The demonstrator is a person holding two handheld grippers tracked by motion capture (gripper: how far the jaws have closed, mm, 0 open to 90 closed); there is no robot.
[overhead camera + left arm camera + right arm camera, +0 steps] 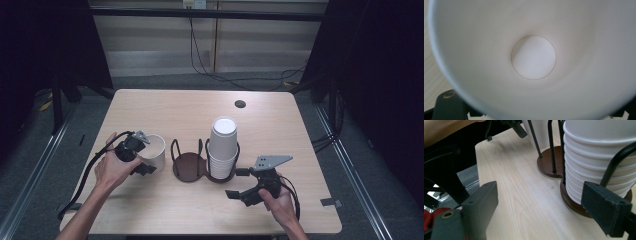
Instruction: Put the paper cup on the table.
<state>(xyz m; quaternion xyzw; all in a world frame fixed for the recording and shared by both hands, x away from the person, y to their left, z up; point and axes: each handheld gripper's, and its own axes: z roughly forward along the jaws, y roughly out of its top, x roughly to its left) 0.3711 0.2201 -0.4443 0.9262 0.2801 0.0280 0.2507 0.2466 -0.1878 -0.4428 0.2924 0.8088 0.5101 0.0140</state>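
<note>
Left tool (pixel 141 159) at cup (pixel 153 150) rim on counter (pixel 165 107), grip unclear. Right tool (pixel 239 186) released near stack (pixel 222 147). Squeeze rim gently, keep cup upright, seat in empty holder (pixel 189 165).

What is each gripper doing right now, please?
Left gripper: at a single paper cup standing on the table; whether its jaws press on it cannot be told.
Right gripper: open, holding nothing, beside the cup stack.
</note>
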